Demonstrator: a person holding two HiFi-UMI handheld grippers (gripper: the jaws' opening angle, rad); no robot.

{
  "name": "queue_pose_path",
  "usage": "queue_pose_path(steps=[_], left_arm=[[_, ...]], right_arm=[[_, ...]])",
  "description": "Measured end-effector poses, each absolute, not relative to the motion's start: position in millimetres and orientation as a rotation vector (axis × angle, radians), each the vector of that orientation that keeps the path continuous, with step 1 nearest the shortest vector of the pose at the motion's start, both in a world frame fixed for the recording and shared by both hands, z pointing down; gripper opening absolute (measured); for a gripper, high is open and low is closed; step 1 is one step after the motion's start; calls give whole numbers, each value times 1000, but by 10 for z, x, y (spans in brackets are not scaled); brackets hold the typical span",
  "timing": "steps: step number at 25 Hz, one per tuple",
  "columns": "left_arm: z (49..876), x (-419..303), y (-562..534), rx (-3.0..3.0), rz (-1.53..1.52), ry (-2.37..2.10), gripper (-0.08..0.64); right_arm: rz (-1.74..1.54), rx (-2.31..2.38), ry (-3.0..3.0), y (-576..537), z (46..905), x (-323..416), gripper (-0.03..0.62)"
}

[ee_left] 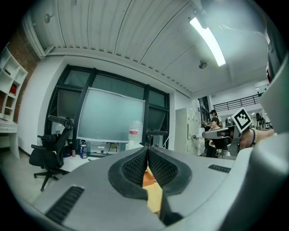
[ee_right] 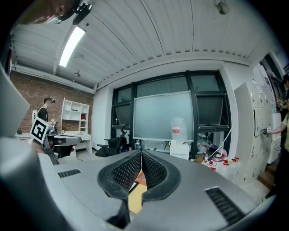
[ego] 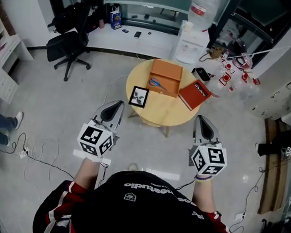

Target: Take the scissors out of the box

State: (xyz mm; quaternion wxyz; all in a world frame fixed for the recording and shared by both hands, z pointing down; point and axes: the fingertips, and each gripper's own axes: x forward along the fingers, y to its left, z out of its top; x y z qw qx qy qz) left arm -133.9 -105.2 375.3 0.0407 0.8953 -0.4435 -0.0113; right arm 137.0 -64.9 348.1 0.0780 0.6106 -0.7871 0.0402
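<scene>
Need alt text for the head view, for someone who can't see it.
Seen from above, a person holds the left gripper and right gripper, both shut and empty, at the near side of a round wooden table. On it sit an open orange box with blue-handled scissors inside, a red book and a black-and-white marker card.

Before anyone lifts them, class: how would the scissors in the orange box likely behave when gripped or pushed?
The scissors look small and thin, so probably light and stiff. Their blue handles may be smooth plastic, perhaps slippery. Lying flat in the orange box, they would likely slide, not roll.
</scene>
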Motion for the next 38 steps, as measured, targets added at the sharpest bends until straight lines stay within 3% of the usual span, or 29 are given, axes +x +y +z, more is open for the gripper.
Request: queue_pose_path(steps=[23,38], left_arm=[[4216,-1549,-1627,2685,-92,-1304,18],[3813,-1274,-2323,2719,-83,-1416,18]], right_arm=[[146,1695,-2337,-1291,3764,954,31],[135,1557,-2509,-2245,3604,1098,29]])
